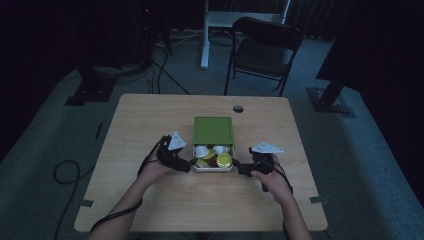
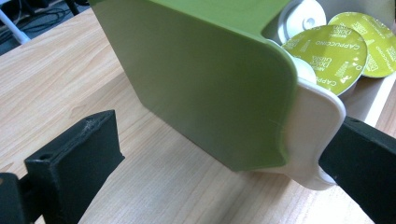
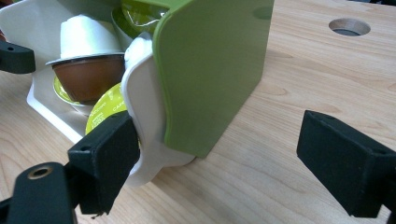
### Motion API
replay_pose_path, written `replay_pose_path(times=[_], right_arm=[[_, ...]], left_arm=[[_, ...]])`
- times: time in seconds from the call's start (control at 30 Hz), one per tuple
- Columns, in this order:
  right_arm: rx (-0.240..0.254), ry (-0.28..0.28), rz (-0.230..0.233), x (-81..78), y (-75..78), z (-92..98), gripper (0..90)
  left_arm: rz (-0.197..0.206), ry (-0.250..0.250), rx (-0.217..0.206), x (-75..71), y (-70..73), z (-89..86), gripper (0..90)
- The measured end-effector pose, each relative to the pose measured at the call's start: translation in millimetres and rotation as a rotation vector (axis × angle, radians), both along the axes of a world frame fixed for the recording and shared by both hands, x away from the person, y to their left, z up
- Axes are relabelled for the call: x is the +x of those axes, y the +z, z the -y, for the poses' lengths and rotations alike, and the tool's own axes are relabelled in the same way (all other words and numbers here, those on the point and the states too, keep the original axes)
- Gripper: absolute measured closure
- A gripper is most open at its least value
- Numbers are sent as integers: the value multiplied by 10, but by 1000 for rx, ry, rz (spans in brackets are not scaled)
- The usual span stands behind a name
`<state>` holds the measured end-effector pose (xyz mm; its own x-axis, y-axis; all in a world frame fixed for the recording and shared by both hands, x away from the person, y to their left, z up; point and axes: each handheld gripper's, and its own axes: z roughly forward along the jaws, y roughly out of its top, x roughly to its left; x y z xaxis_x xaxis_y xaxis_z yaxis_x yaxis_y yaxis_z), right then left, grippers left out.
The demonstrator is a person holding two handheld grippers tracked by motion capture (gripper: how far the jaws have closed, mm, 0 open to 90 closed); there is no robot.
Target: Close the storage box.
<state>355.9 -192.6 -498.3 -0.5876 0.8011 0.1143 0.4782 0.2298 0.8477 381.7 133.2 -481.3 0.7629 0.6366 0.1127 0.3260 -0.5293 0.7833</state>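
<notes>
At frame centre, our left gripper (image 1: 189,165) and right gripper (image 1: 236,165), jaws apart, flank the half-open drawer (image 1: 213,169); green sleeve (image 1: 213,131) covers the rest.

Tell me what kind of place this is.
Likely a lab or recording room, not a home: a bare wooden table on grey carpet, cables trailing across the floor, dark stand bases and a folding chair behind. On the table, a green box of coffee capsules.
</notes>
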Motion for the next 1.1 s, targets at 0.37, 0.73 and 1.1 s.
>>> replay_pose_path(times=[0.37,0.73,1.1], right_arm=[[13,-26,-4,75,-11,-10,125],[15,-71,-12,133,-9,-38,114],[10,-70,-5,95,-17,-61,127]], left_arm=[[3,11,9,86,11,12,4],[5,41,8,144,12,15,5],[0,28,-43,78,22,-2,5]])
